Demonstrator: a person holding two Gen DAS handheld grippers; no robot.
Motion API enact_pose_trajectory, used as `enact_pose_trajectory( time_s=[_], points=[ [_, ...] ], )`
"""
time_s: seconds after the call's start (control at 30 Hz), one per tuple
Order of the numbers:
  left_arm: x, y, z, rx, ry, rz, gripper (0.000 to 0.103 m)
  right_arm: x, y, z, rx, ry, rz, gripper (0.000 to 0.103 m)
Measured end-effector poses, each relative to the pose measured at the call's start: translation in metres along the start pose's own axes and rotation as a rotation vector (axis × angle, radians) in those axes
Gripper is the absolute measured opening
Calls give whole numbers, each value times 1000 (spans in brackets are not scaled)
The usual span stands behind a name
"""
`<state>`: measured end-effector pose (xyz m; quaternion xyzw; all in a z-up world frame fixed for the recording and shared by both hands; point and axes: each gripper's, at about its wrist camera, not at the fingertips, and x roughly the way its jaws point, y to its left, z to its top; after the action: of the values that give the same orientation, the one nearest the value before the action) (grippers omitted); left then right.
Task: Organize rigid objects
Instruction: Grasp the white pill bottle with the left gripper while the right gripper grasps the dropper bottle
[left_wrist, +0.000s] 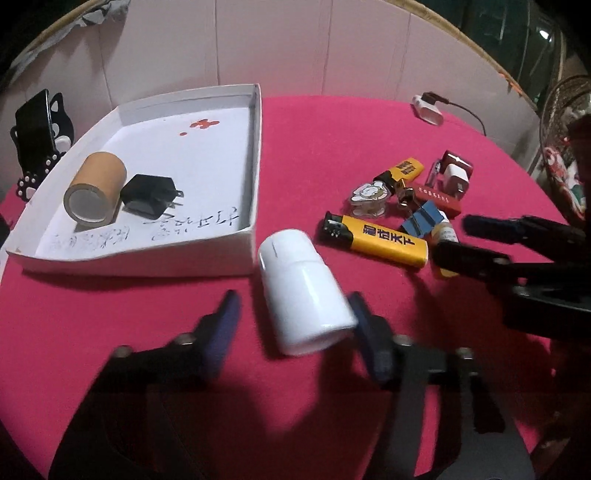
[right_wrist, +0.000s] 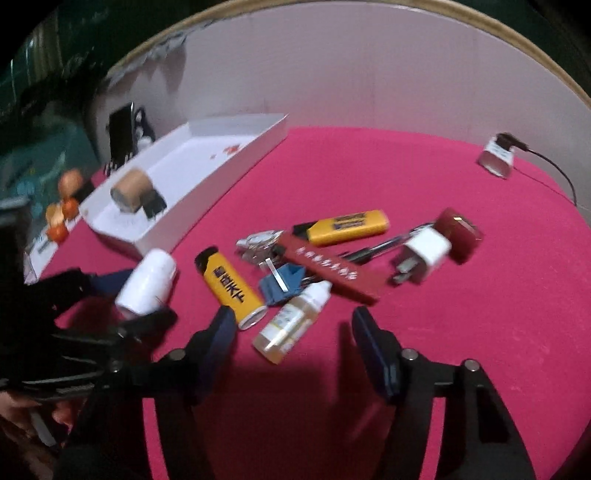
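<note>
A red felt cloth (left_wrist: 332, 147) is covering the table, and a pale panelled wall (left_wrist: 258, 44) is standing behind it across the top of both views. In the upper left of the left wrist view a white tray (left_wrist: 255, 162) is sitting on the cloth, holding a brown tape roll (left_wrist: 96, 188) and a black plug adapter (left_wrist: 147, 195) side by side. A black phone stand (left_wrist: 33, 136) is standing at the far left edge, beyond the tray.

The left gripper (left_wrist: 295, 321) is hanging wide open at the bottom centre, its fingers spread on either side of a white bottle (left_wrist: 303, 288) lying on the cloth just beside the tray's near corner; the right finger looks to be touching it, the left one standing apart.

In the right wrist view the right gripper (right_wrist: 291, 332) is likewise spread open, gripping nothing, with a small dropper bottle (right_wrist: 291, 321) lying between its fingers. Crowding just beyond it are a yellow lighter (right_wrist: 229, 284), a blue binder clip (right_wrist: 282, 282), a red flat box (right_wrist: 325, 269), a second yellow lighter (right_wrist: 347, 225), a white charger plug (right_wrist: 424, 254) and a dark red block (right_wrist: 458, 229). At the upper right a white charger with a cable (right_wrist: 496, 158) is sitting well apart.
</note>
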<state>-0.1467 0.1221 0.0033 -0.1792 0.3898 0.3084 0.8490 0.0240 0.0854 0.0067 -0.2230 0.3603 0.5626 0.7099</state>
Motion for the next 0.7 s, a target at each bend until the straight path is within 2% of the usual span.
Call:
enact_pose_trajectory(
  time_s=[0.03, 0.2, 0.33, 0.37, 0.5, 0.7],
  points=[
    [0, 3, -1, 1, -3, 2, 44, 3, 2, 1, -9, 13, -5, 52],
    [2, 8, 5, -12, 3, -4, 44, 10, 10, -2, -49, 25, -34, 49],
    [7, 4, 8, 9, -7, -8, 43, 3, -4, -7, -24, 24, -25, 18],
    [5, 5, 8, 10, -14, -30, 36, 0, -10, -10, -4, 25, -1, 18],
    [-3, 2, 3, 23, -28, -85, 36, -9, -20, -17, 58, 16, 57, 18],
    [-33, -11, 4, 72, -114, -82, 36, -44, -21, -14, 85, -79, 107, 18]
  ],
)
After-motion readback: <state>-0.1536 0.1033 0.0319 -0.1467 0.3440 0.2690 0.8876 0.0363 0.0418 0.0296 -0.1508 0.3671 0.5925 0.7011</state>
